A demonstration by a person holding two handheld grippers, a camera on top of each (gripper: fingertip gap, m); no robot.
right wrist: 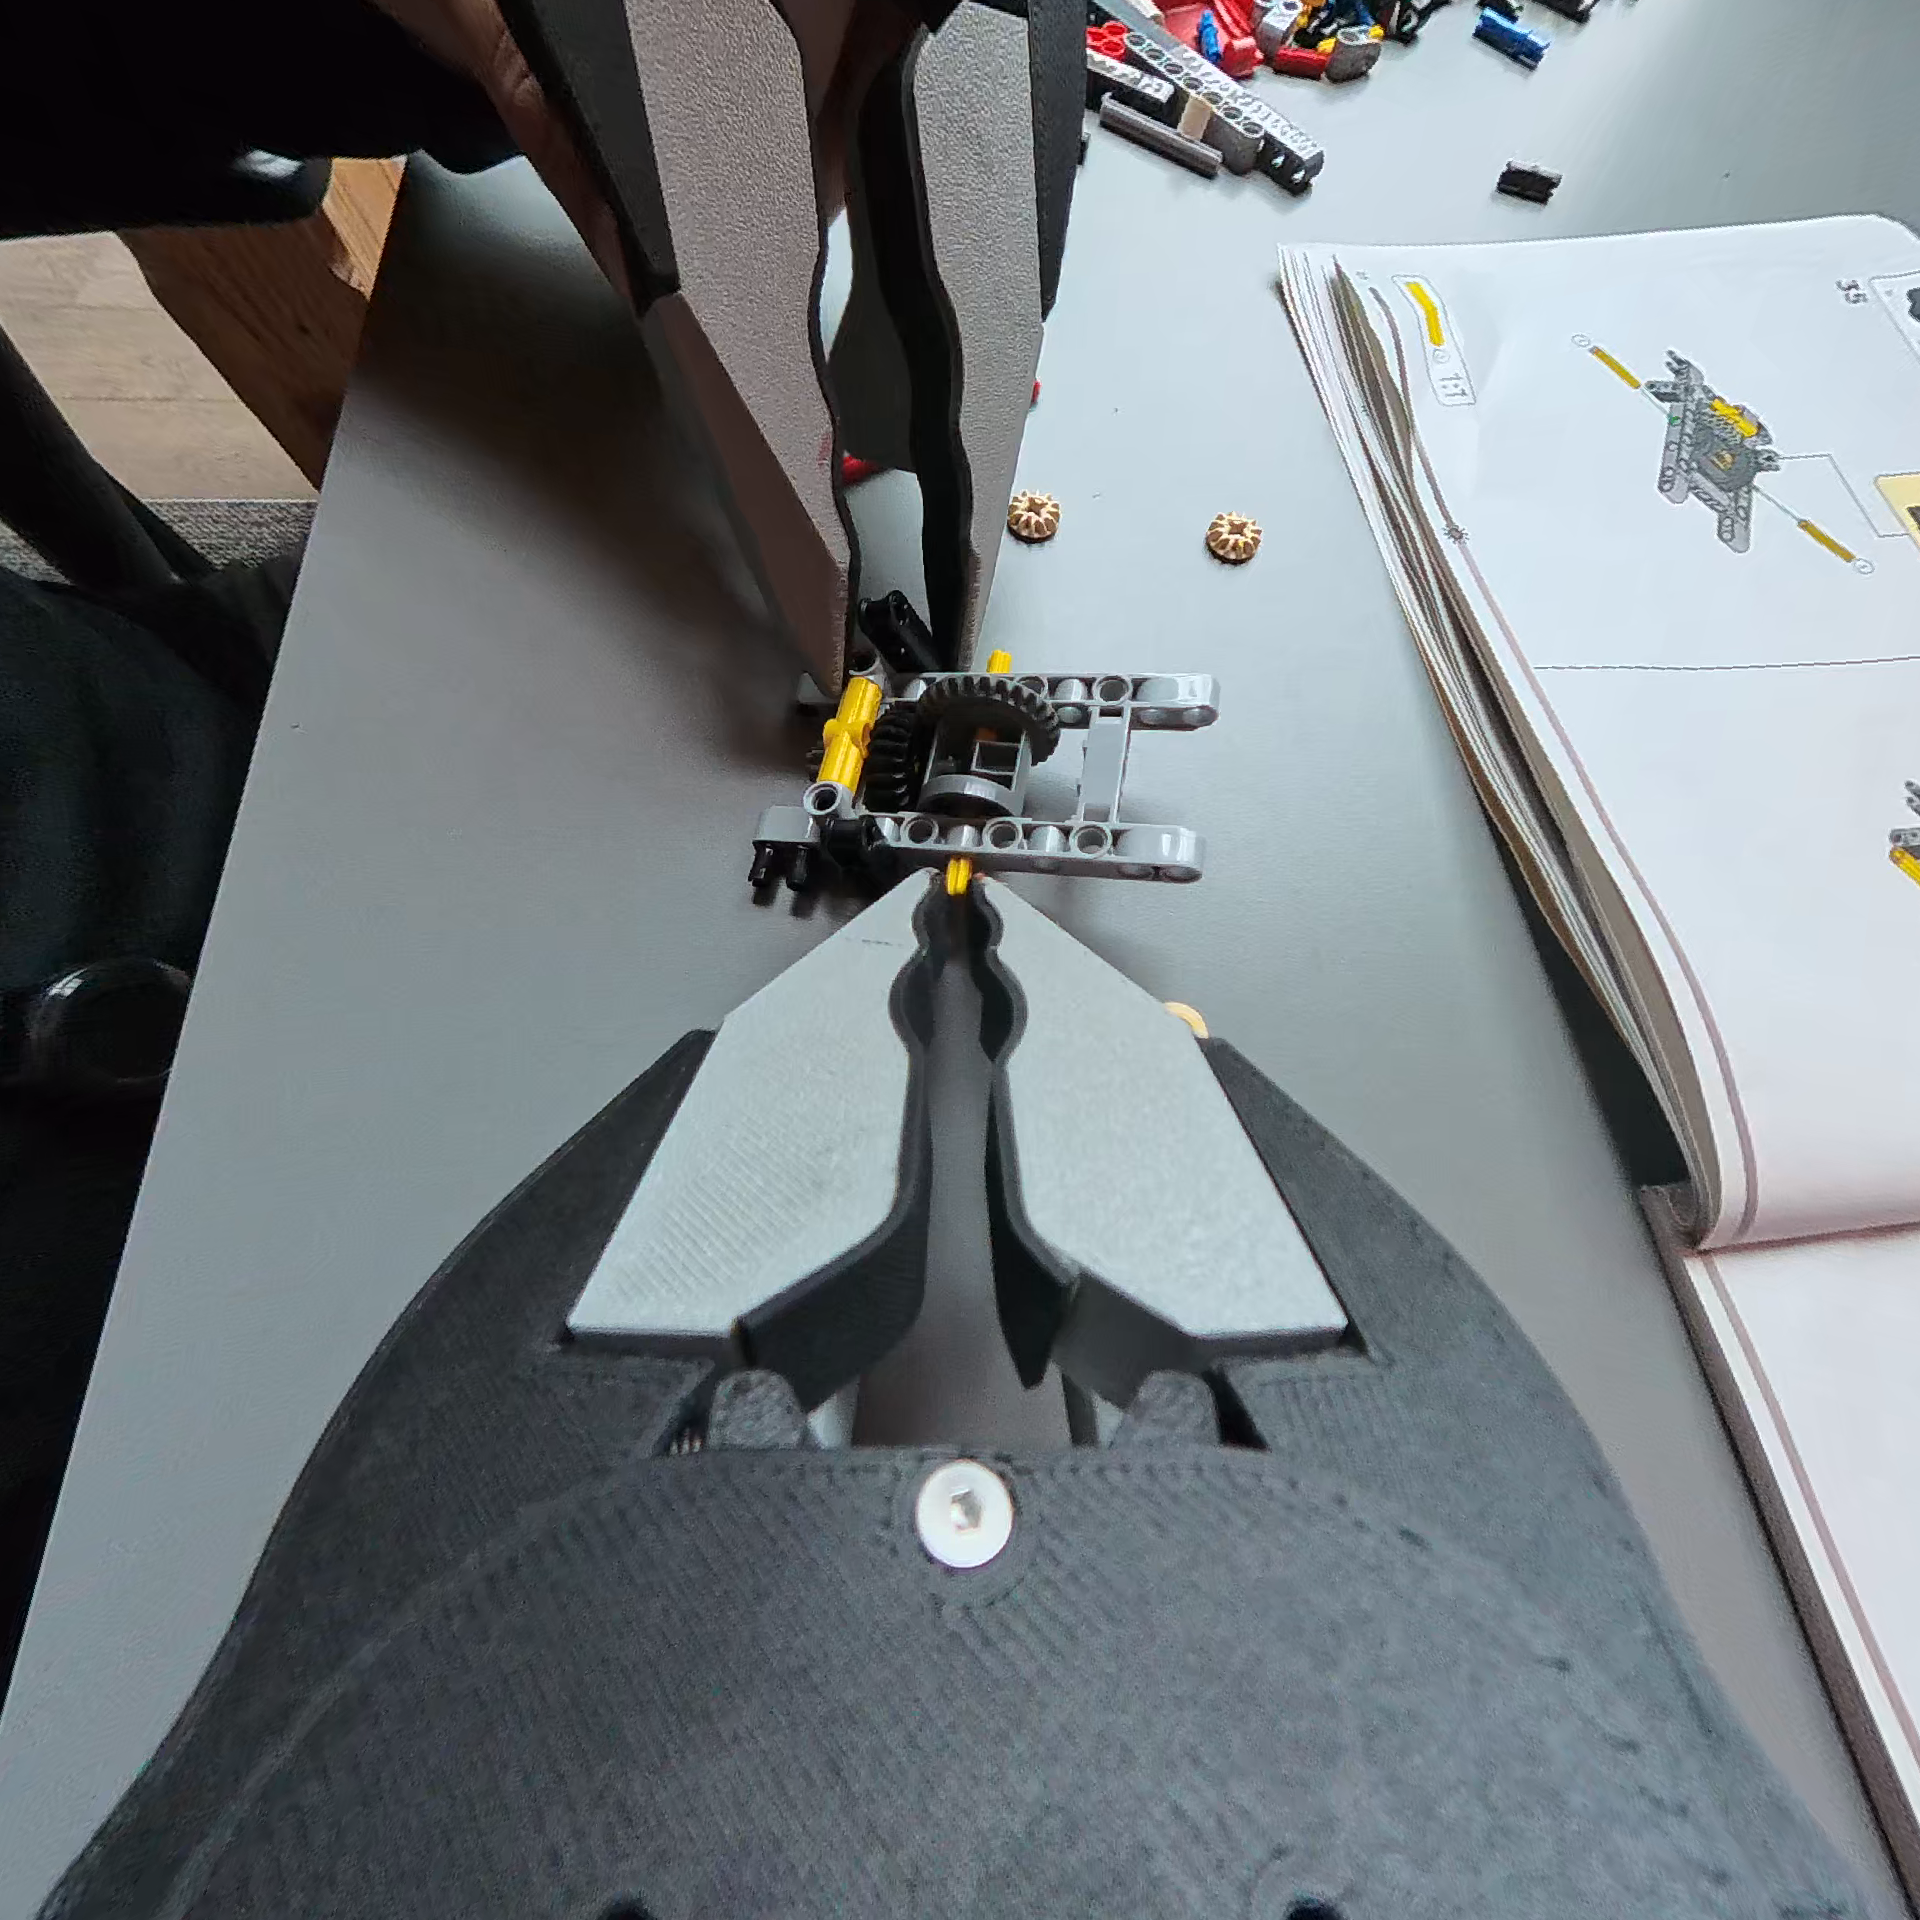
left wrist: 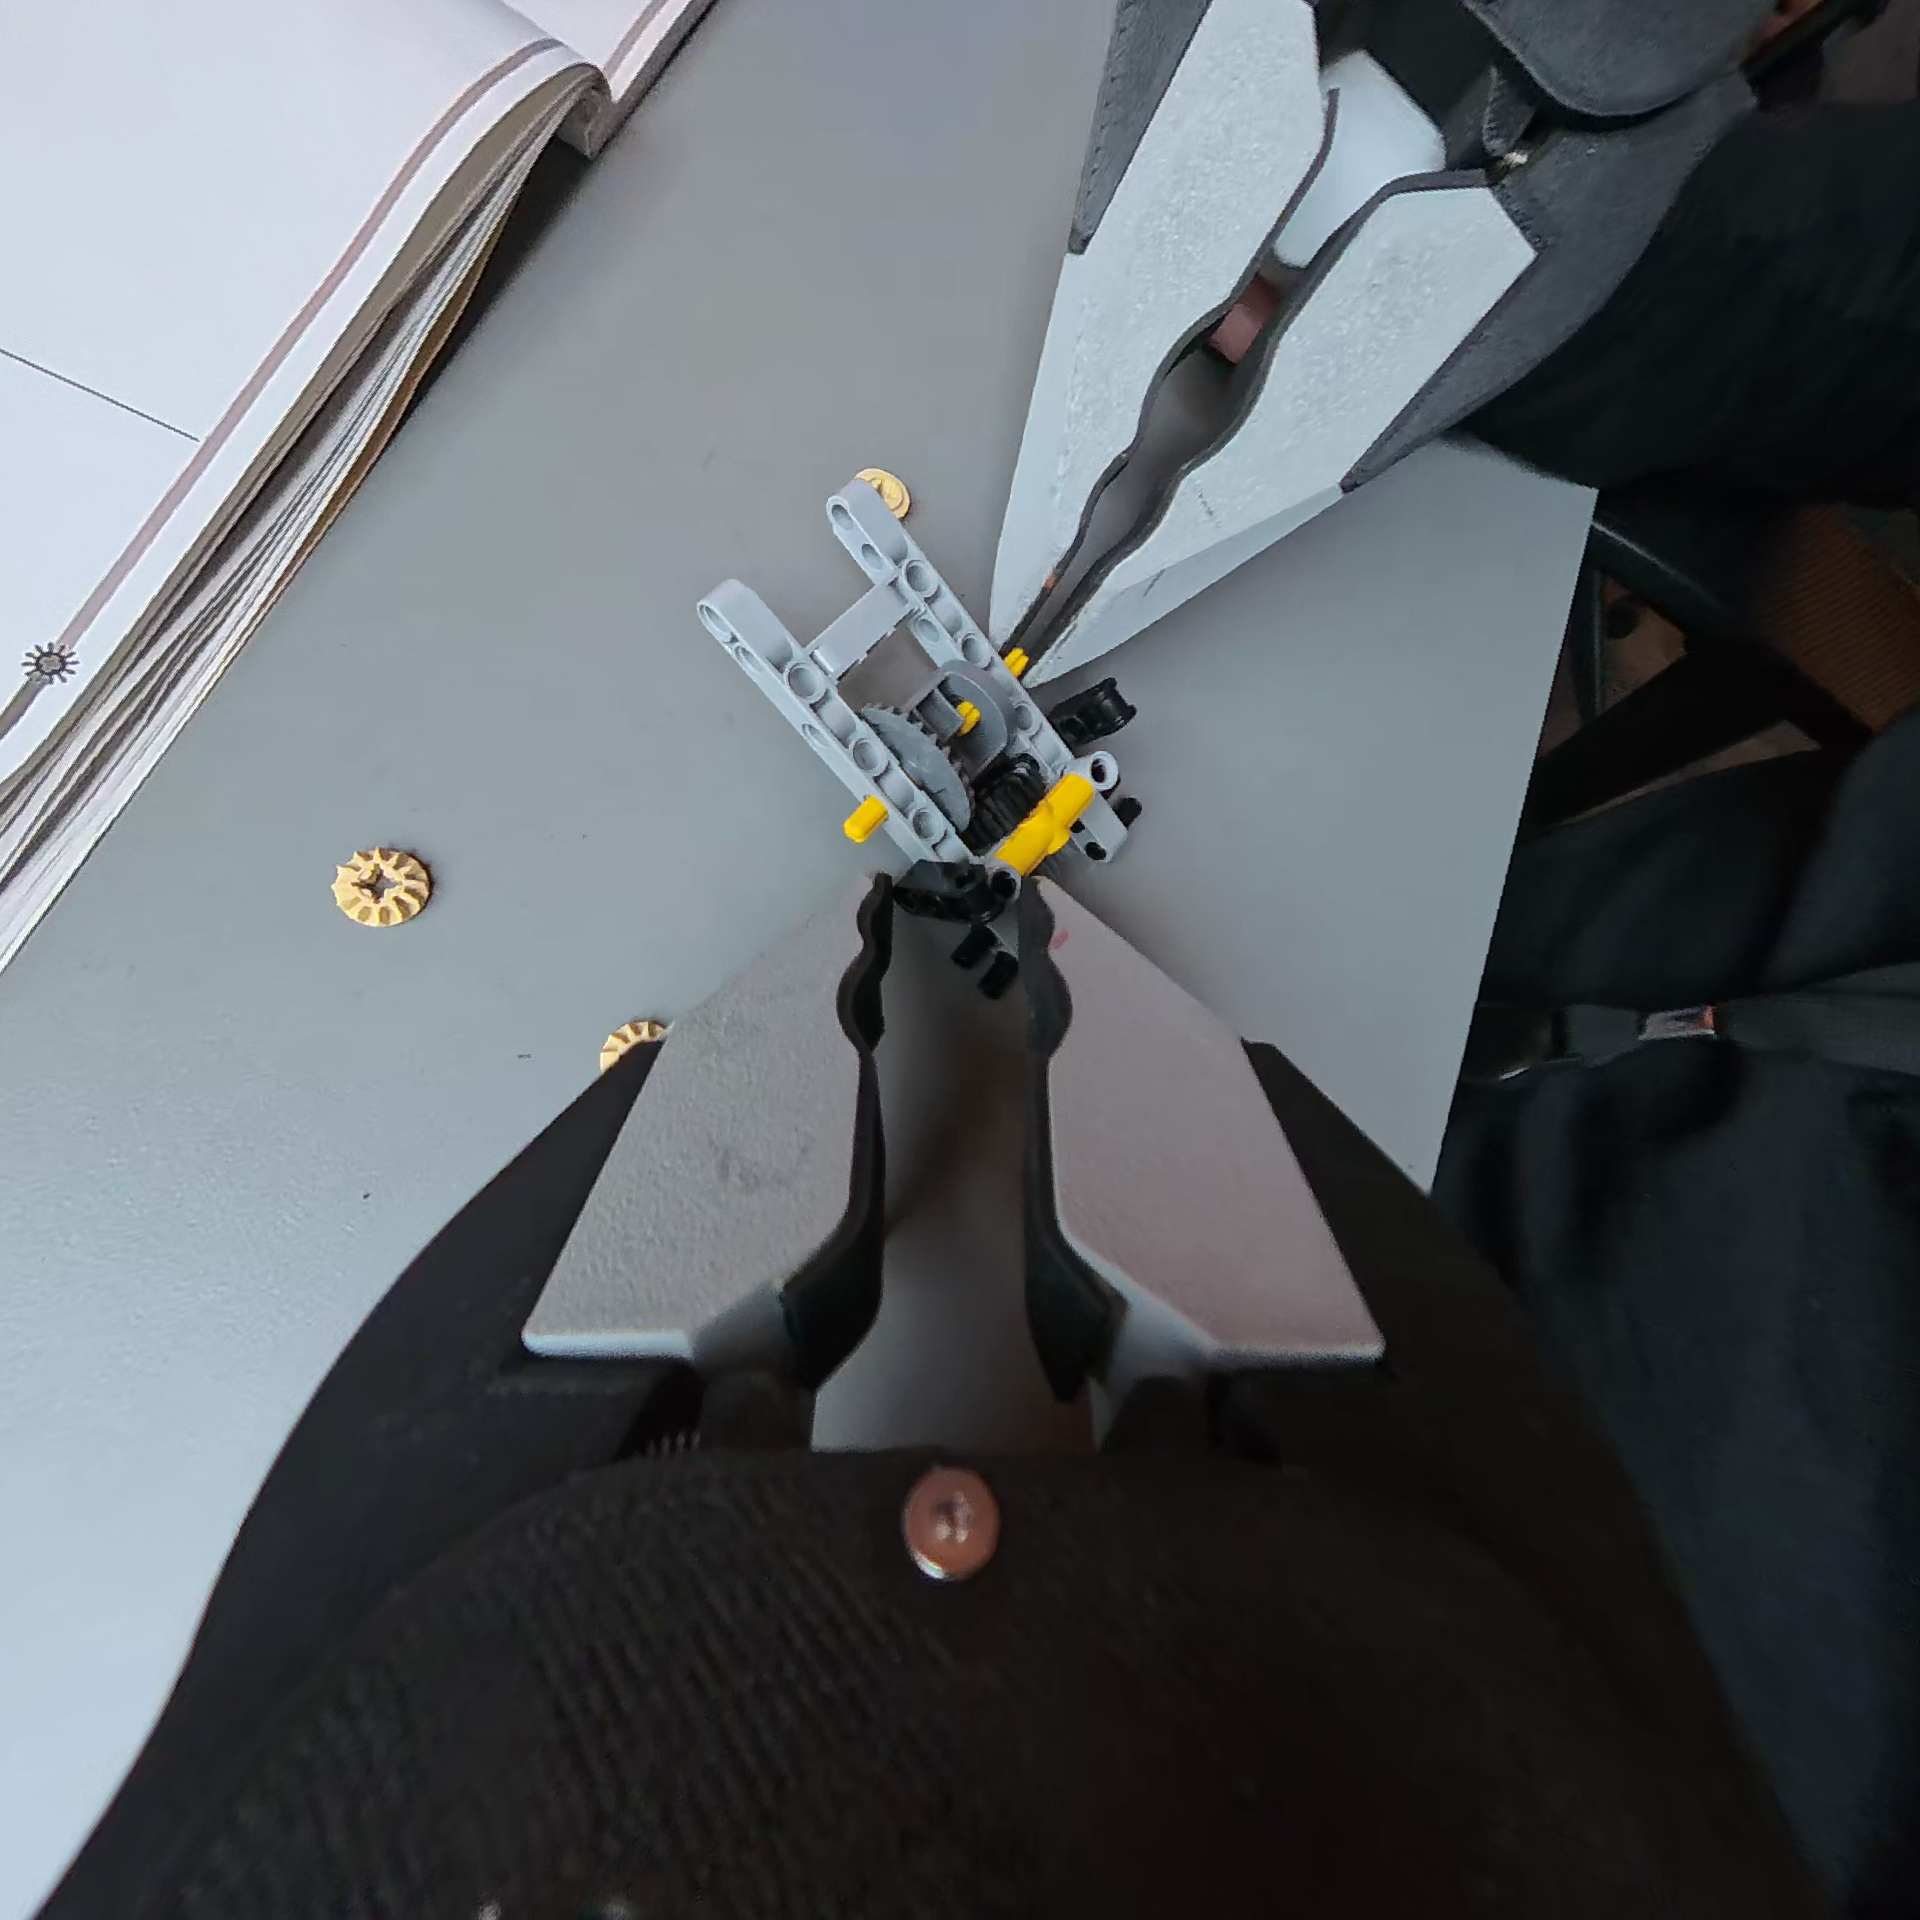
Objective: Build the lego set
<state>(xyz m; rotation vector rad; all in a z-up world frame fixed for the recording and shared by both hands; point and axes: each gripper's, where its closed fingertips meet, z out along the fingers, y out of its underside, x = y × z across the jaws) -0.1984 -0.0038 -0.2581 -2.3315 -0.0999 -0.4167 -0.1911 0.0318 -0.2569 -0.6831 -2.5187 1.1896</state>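
The lego assembly (left wrist: 914,707) is a grey beam frame with a dark gear housing, black gears and yellow pieces, lying on the grey table (left wrist: 582,499). My left gripper (left wrist: 954,896) is shut on the frame's black-pinned end. It comes in from the top of the right wrist view (right wrist: 899,670). My right gripper (right wrist: 961,896) is shut on a thin yellow axle (right wrist: 958,873) sticking out of the near side beam of the assembly (right wrist: 1039,769). The right gripper also shows in the left wrist view (left wrist: 1016,657), coming from the upper right.
Tan bevel gears lie loose on the table (left wrist: 381,886) (right wrist: 1233,537) (right wrist: 1034,514). An open instruction booklet (right wrist: 1662,727) lies beside the assembly. A pile of loose pieces (right wrist: 1236,73) sits at the far end. The table edge (right wrist: 343,436) runs along the left. Spacing between my two grippers at the tips: around 5 centimeters.
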